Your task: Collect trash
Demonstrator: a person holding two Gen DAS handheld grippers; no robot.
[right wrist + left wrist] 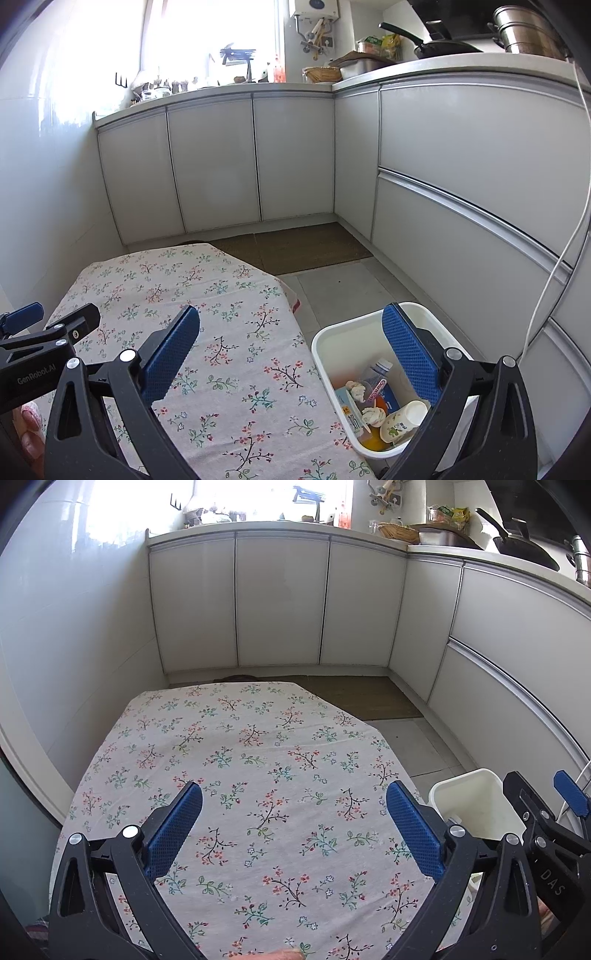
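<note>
Beside the table, the white bin holds crumpled trash; both tools gape, empty.

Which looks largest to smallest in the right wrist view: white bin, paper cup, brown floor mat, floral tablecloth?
1. Floral tablecloth
2. White bin and brown floor mat: look alike in extent, and the bin is nearer, so unranked
3. Paper cup, lying inside the bin

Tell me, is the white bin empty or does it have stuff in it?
It has stuff in it. The right wrist view shows the white bin on the floor holding a paper cup, a bottle and crumpled tissues, not heaped.
</note>
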